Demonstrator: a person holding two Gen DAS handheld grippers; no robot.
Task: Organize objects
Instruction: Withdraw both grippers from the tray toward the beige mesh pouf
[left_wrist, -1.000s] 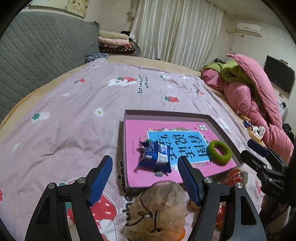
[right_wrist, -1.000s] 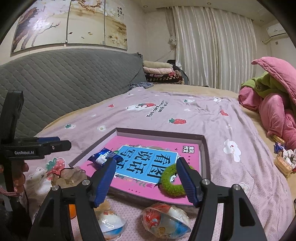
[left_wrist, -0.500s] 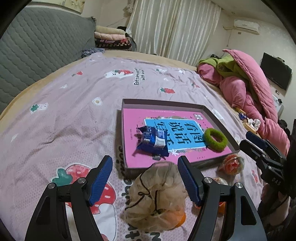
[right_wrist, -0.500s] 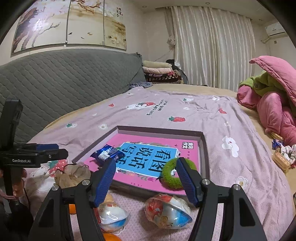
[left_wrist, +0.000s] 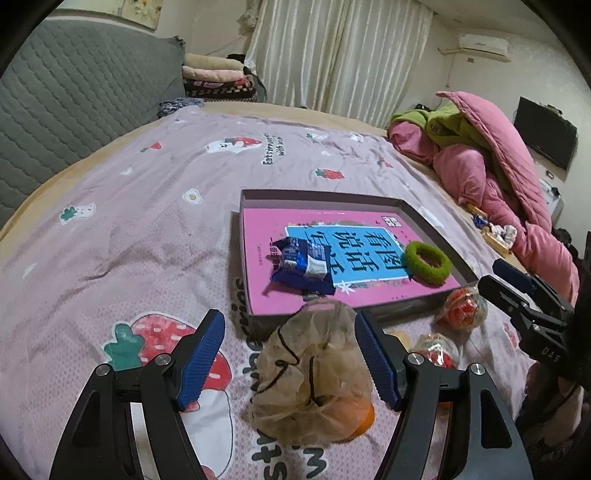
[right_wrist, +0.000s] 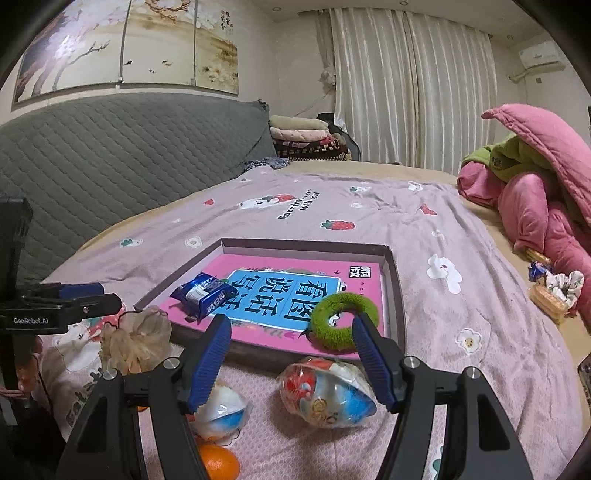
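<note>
A shallow box lid (left_wrist: 317, 195) (right_wrist: 303, 244) lies on the bed, lined with a pink and blue book. In it rest a blue snack packet (left_wrist: 301, 264) (right_wrist: 205, 293) and a green hair ring (left_wrist: 426, 262) (right_wrist: 341, 321). My left gripper (left_wrist: 290, 356) is open, its blue pads either side of a crumpled beige mesh bag (left_wrist: 314, 373) (right_wrist: 135, 339) with an orange showing under it; the pads do not press on it. My right gripper (right_wrist: 291, 363) is open above a wrapped egg toy (right_wrist: 327, 393), with a second wrapped toy (right_wrist: 221, 408) and a loose orange (right_wrist: 218, 461) near its left finger.
The lilac strawberry-print bedspread (left_wrist: 110, 229) covers the bed. A grey quilted headboard (right_wrist: 110, 155) stands at the left. A heap of pink and green bedding (left_wrist: 491, 166) lies at the right. A small basket (right_wrist: 550, 295) with cloth sits at the bed's right edge. Folded blankets (right_wrist: 306, 136) are stacked far back.
The left gripper has drawn back and down, so the mesh bag now lies fully between its pads. The right view has shifted slightly, showing more of the wrapped toys and the orange.
</note>
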